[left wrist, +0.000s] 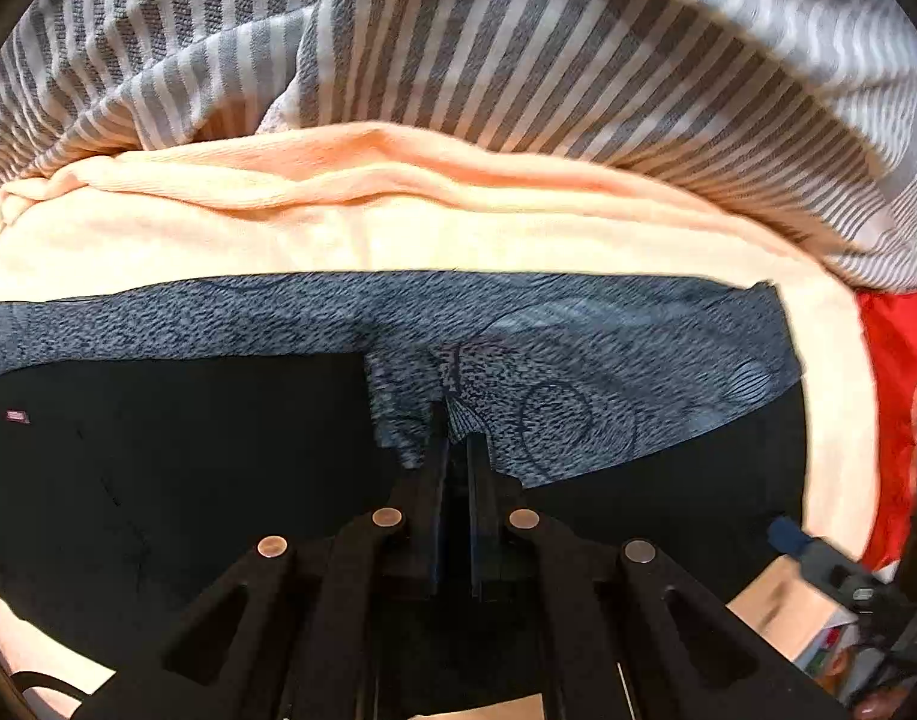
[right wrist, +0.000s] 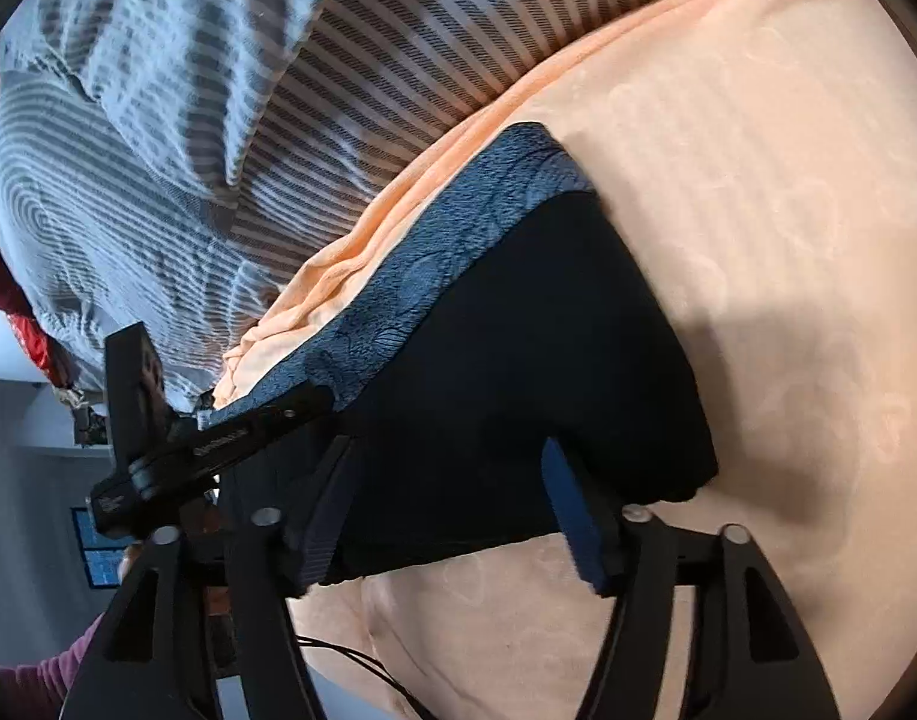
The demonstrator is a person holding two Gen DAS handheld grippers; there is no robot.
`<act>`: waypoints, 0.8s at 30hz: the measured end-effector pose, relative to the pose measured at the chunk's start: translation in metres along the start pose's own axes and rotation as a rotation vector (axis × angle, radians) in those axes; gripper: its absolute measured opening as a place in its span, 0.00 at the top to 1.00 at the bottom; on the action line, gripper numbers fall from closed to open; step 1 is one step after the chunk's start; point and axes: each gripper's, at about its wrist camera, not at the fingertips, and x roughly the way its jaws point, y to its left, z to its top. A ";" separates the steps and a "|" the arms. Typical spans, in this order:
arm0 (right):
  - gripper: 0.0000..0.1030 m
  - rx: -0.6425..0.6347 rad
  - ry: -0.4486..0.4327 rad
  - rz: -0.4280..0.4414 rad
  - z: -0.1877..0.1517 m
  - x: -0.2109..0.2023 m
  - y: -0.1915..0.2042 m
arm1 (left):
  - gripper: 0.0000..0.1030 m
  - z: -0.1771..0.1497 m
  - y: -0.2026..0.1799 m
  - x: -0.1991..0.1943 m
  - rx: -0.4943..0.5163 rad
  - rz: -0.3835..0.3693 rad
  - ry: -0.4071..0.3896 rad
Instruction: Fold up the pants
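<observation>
The pants (left wrist: 170, 468) are black with a blue-grey patterned band (left wrist: 578, 360); they lie on a peach sheet (left wrist: 398, 234). My left gripper (left wrist: 458, 426) is shut on the patterned cloth at the black edge. In the right wrist view the pants (right wrist: 518, 360) lie folded with the patterned band (right wrist: 458, 228) along the far edge. My right gripper (right wrist: 452, 480) is open, its fingers (right wrist: 578, 516) straddling the near edge of the black cloth. The left gripper (right wrist: 302, 402) shows there at the left, on the band.
A grey and white striped blanket (left wrist: 518, 60) is bunched behind the pants, and shows in the right wrist view (right wrist: 188, 150). Red cloth (left wrist: 896, 360) lies at the right. The peach sheet (right wrist: 788, 240) spreads to the right of the pants.
</observation>
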 end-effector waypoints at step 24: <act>0.20 -0.151 0.036 -0.213 -0.002 0.015 0.035 | 0.95 -0.072 0.009 -0.064 -0.056 0.202 -0.077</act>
